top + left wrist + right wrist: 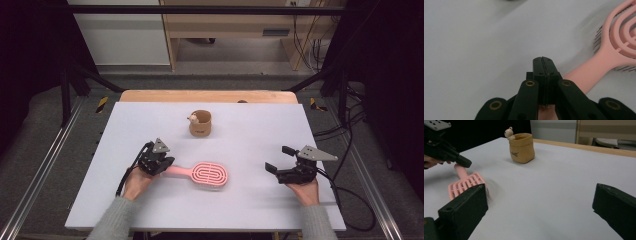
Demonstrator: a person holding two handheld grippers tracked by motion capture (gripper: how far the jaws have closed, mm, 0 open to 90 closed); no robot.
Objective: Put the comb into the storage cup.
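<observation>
White table point(150, 210) holds a pink brush point(202, 174); my left gripper point(164, 165) pinches its handle, my right gripper point(275, 161) gapes

Hairbrush point(206, 174): pink plastic, smooth, low satin sheen on handle and looped head; bristles thin, dark, with tiny tips, seen in the left gripper view.

Surface point(260, 130): pale lavender-white sheet, matt, smooth, no visible grain. Far edge strip point(207, 96): light wood, dull finish.

Pot point(200, 123): tan, sack-shaped, looks like matt ceramic or resin with a slightly creased skin; small cream figure point(192, 118) on its rim, same dull finish.

Left tongs point(169, 161): black plastic, matt, with brass-coloured metal rivets. Right tongs point(279, 159): black, matt, faintly textured pads.

Top plates: grey, flat metal look.

Sleeves point(111, 222): grey knitted cloth, soft.
</observation>
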